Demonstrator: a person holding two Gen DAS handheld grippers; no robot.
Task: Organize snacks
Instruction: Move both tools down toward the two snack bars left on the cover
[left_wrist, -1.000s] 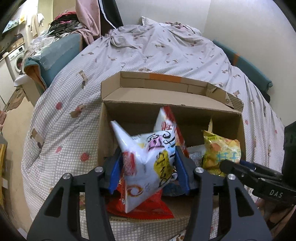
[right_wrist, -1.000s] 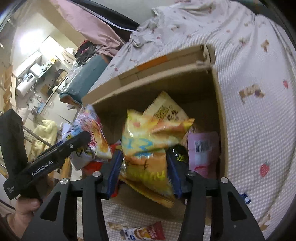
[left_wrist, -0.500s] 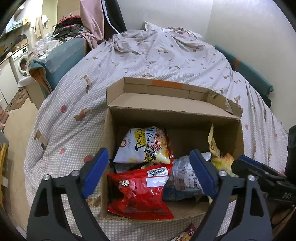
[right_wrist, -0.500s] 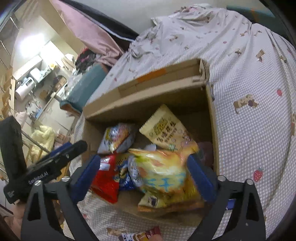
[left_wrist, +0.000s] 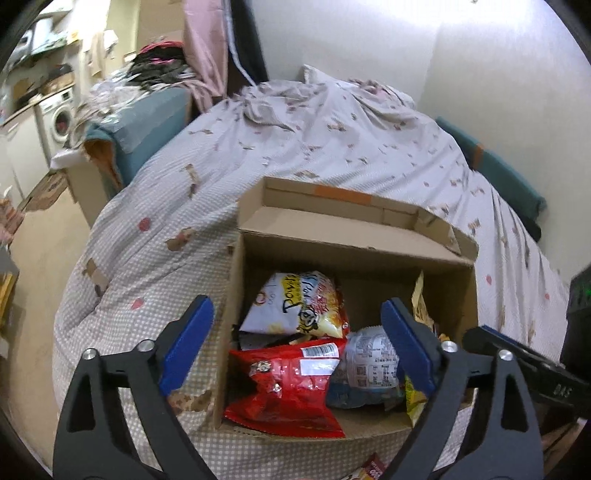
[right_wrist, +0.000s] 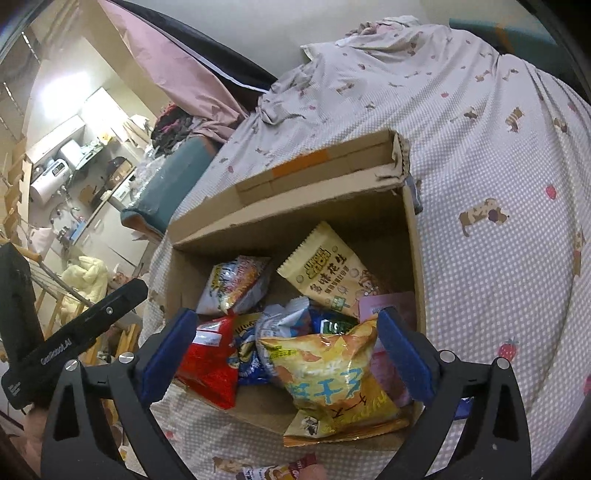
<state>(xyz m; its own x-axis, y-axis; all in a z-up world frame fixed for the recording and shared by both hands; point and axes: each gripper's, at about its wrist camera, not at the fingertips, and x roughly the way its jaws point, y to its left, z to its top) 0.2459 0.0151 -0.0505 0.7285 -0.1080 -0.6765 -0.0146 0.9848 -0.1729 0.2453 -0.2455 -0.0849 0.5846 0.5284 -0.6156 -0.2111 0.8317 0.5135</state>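
An open cardboard box (left_wrist: 354, 254) (right_wrist: 306, 206) sits on the bed and holds several snack bags. In the left wrist view a white and yellow bag (left_wrist: 299, 306) lies at the back, a red bag (left_wrist: 288, 387) in front, a silver-blue bag (left_wrist: 369, 365) beside it. In the right wrist view a yellow chip bag (right_wrist: 332, 376) lies at the front, a beige peanut bag (right_wrist: 328, 273) leans at the back. My left gripper (left_wrist: 297, 347) is open and empty above the box front. My right gripper (right_wrist: 280, 358) is open and empty above the yellow bag.
A small snack bar (right_wrist: 280, 470) lies on the bedspread in front of the box. The patterned bedspread (left_wrist: 332, 140) stretches behind and to both sides. A teal-covered bench (left_wrist: 147, 118) with clothes stands left of the bed. A wall lies behind.
Both grippers opened and let go of their bags, which now lie in the box. Both grippers have pulled back and up from the box.
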